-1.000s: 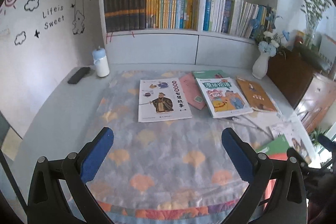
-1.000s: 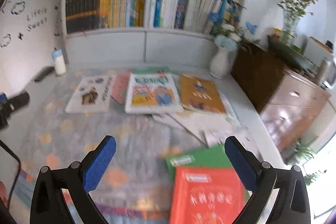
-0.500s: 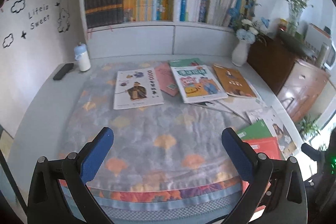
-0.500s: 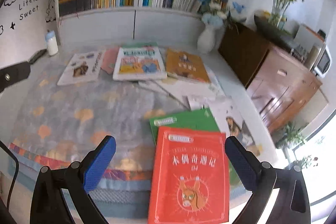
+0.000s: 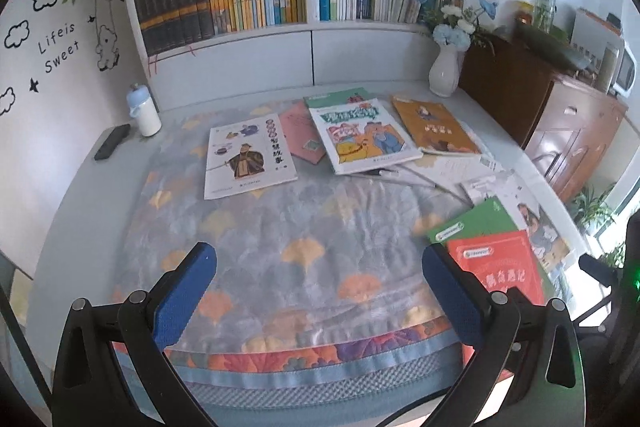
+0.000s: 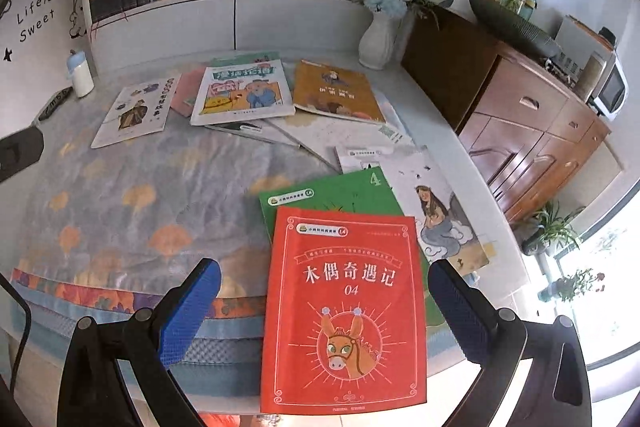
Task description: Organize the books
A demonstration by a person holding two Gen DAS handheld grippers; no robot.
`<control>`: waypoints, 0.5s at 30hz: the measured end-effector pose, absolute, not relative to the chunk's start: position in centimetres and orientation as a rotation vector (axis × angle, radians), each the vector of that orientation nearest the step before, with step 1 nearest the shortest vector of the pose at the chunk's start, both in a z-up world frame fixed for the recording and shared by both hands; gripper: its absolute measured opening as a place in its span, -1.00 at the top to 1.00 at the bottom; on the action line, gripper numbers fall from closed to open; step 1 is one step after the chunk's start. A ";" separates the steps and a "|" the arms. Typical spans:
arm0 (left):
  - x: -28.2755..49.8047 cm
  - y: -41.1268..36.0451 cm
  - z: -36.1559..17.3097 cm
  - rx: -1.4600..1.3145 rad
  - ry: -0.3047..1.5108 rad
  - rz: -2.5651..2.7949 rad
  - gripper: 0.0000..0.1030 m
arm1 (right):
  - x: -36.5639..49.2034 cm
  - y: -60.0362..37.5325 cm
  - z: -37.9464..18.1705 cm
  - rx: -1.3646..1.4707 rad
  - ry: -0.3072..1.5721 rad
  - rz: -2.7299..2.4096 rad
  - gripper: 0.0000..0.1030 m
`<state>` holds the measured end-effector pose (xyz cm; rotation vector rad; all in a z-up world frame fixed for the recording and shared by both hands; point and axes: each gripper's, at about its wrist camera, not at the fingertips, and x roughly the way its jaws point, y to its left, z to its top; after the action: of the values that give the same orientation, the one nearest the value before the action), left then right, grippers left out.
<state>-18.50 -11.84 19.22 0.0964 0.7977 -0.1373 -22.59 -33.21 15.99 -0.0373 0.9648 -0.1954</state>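
Note:
Several books lie scattered on a patterned mat. A red book with a donkey lies at the front right, on top of a green book; both show in the left wrist view, red and green. A white book, a colourful cartoon book and an orange-brown book lie further back. My right gripper is open, with the red book between its fingers but not touched. My left gripper is open and empty above the mat's front edge.
A white bookshelf full of upright books stands behind the table. A white vase of flowers, a small bottle and a black remote stand at the back. A wooden cabinet is to the right.
Both grippers have pulled back and up from the table. The red book has come fully into the right wrist view, between the open fingers. Nothing on the table has moved.

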 end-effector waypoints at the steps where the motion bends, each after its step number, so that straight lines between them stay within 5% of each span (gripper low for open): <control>1: -18.5 -11.7 19.0 0.101 0.801 -0.135 -0.99 | -22.5 -33.2 15.9 -0.034 0.970 -0.193 -1.00; 15: -12.9 -6.7 18.4 0.060 0.813 -0.129 -0.99 | -16.9 -29.4 15.8 -0.042 0.986 -0.177 -1.00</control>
<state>-12.93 -6.65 18.41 0.0600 0.8132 -0.1294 -16.90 -29.44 15.76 -0.0424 0.9858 -0.1773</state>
